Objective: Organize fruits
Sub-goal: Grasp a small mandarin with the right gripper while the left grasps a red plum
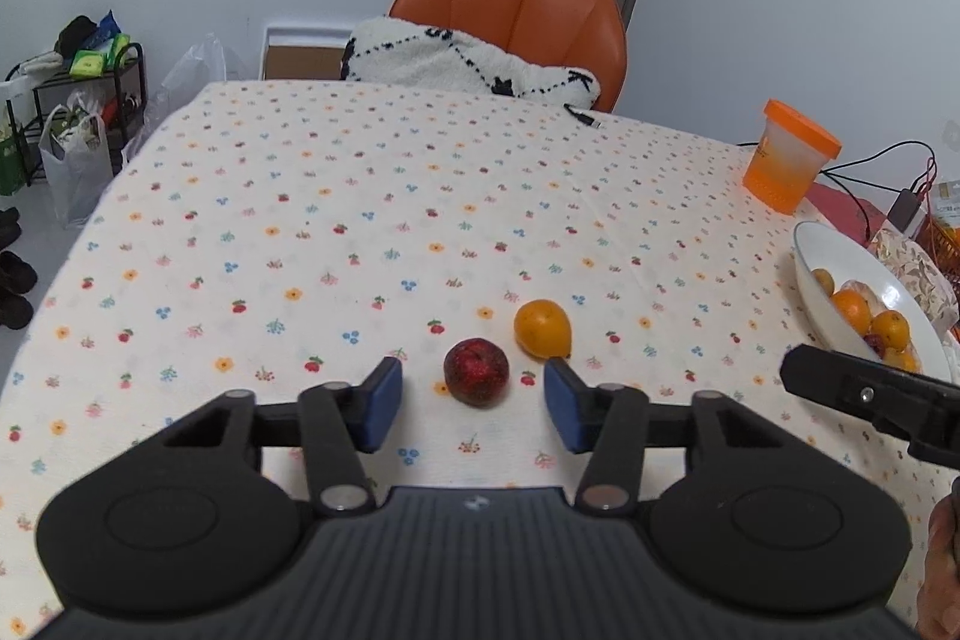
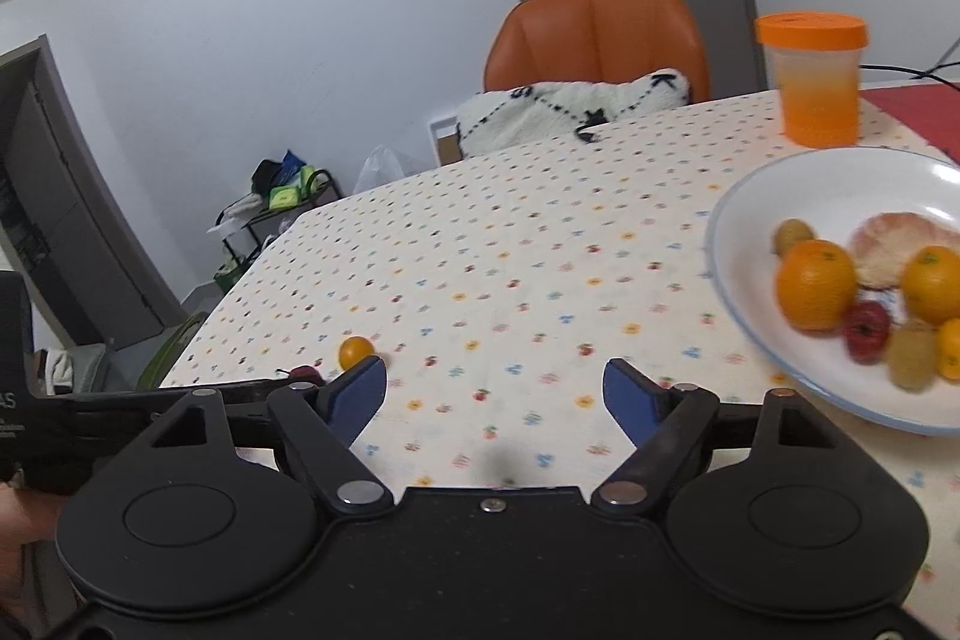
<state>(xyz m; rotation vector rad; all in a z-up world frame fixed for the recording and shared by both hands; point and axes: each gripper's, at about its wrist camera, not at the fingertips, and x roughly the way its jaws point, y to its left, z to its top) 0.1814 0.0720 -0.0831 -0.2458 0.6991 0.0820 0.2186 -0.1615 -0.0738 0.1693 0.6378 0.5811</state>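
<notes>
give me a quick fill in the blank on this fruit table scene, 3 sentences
1. The left tool is open around a dark ____ fruit.
2. The white bowl holds fruit and stands on the ____ side of the right tool.
3. The lidded cup behind the bowl is ____ in colour.

Missing words: red; right; orange

I see two loose fruits: a plum (image 1: 476,372) mid-table near the front edge, a loquat (image 1: 543,328) just behind-right; bowl (image 1: 840,274) at the table's (image 1: 360,196) right edge, cup (image 1: 789,157) behind it.
</notes>
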